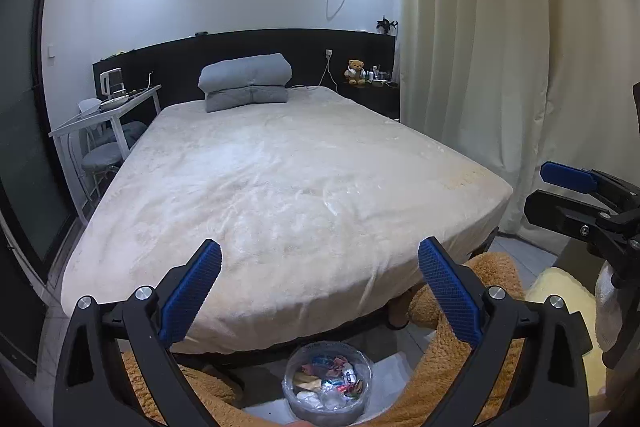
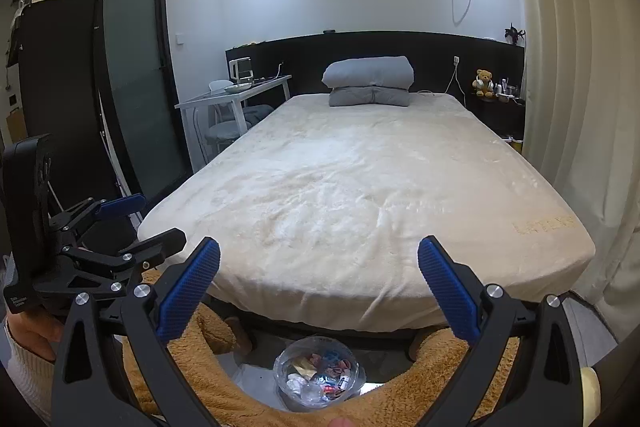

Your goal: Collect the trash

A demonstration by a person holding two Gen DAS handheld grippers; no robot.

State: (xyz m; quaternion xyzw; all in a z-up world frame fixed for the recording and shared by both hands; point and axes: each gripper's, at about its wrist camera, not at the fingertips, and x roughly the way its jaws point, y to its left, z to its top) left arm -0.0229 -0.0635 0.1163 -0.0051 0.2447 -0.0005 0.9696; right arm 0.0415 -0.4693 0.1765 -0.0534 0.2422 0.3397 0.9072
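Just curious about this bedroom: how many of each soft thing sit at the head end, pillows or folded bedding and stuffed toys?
Grey folded bedding or pillows: 2, stacked
Teddy bear: 1
Total: 3

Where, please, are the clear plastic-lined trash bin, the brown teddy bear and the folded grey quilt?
clear plastic-lined trash bin (image 1: 327, 385): left wrist view, on the wrappers inside.
brown teddy bear (image 2: 483, 81): right wrist view, on its body.
folded grey quilt (image 2: 368, 71): right wrist view, on its top fold.
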